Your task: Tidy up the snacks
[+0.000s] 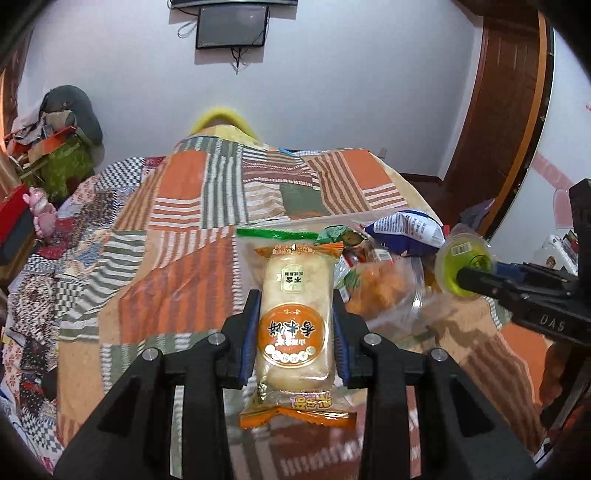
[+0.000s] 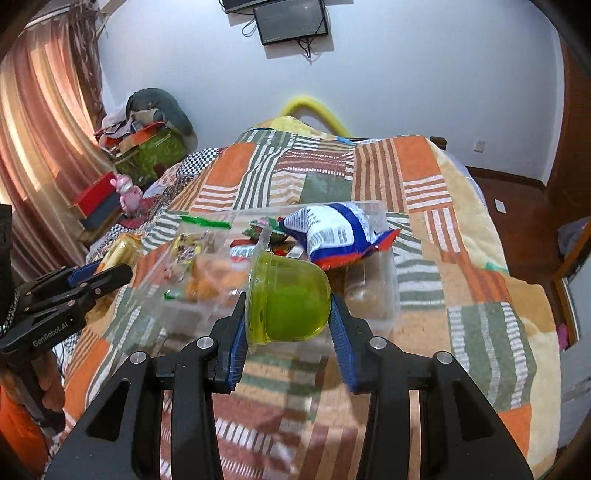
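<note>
Left tool (image 1: 295, 317): clamped on a rice cracker packet (image 1: 293, 325), blue pads pressing both long sides. Packet clear with orange ends and an orange round label, held lengthwise along the fingers, raised above the bed (image 1: 177, 229). Same packet glimpsed gold and blurred at the left tool (image 2: 107, 271) in the right wrist view.

Right tool (image 2: 288, 317): clamped on a green jelly cup (image 2: 286, 299), lying on its side between the blue pads, rim toward the left pad. Cup held off the bedspread, in front of the container. In the left wrist view, right tool (image 1: 463, 277) seen from the side with the jelly cup (image 1: 461, 267) at its tip, lid facing the camera.

Clear plastic container (image 2: 380, 288) resting on the patchwork bedspread of the bed (image 2: 480, 295), between the two tools. Contents: blue and white snack bag (image 2: 332, 232) with red edge lying across the far part; orange snack pieces (image 2: 207, 284), blurred, at the left side; small green wrapped sweets (image 2: 262, 225) behind. Further wrappers inside too blurred to identify.

Background: wall screen (image 2: 291, 22) above the bed, pink curtain (image 2: 40, 147) at left, pink toy (image 2: 127, 192) beside a red box (image 2: 96, 197).
</note>
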A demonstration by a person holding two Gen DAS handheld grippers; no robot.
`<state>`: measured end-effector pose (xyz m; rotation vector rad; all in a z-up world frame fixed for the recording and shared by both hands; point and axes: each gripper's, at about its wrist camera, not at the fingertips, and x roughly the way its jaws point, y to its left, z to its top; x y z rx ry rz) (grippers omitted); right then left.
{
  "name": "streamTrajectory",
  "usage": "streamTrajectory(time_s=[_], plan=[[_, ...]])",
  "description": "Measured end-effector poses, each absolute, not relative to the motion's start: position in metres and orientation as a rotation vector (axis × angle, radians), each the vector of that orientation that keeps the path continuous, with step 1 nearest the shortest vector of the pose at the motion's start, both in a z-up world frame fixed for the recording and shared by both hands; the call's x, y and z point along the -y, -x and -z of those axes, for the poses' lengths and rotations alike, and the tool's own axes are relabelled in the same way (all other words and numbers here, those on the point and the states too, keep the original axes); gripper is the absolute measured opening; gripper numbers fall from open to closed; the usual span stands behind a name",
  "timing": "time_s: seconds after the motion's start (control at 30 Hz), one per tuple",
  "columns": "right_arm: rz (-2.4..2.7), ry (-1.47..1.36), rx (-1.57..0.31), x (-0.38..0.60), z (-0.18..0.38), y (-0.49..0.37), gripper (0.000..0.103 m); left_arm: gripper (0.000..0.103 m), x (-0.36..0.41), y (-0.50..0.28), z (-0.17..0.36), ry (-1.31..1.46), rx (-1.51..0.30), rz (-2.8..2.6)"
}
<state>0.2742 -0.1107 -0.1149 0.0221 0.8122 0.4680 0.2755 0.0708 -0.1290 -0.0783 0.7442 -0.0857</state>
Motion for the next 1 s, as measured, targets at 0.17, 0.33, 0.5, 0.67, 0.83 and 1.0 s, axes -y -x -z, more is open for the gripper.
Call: streamTrajectory(time_s=[0.17,0.33,0.5,0.67,0.83,1.0], plan=[[-0.461,-0.007,-0.830,0.108,0.124,-0.287,0.038,0.034,-0.064,-0.303,0.141,0.062,-0.765,0.068],[-0.476,-0.010,-0.845,0.107,0.128,-0.292,0.038,0.035,-0.062,-0.316,0.157,0.062,-0.797,0.056],[-0.470,0.026,-0.848,0.105,0.127,-0.289,0.039,0.047,-0.059,-0.316,0.162,0.042,-0.810,0.052],[-0.470,0.018,-0.860,0.111,0.123,-0.284,0.039,0.061,-0.066,-0.310,0.155,0.074,-0.798,0.031],[-0.459,0.032,-0.816,0.118,0.103,-0.269,0.040,0.062,-0.069,-0.290,0.130,0.095,-0.751,0.034],[-0.445,0.043,-0.715,0.129,0.068,-0.242,0.041,0.062,-0.066,-0.259,0.091,0.089,-0.655,0.031]])
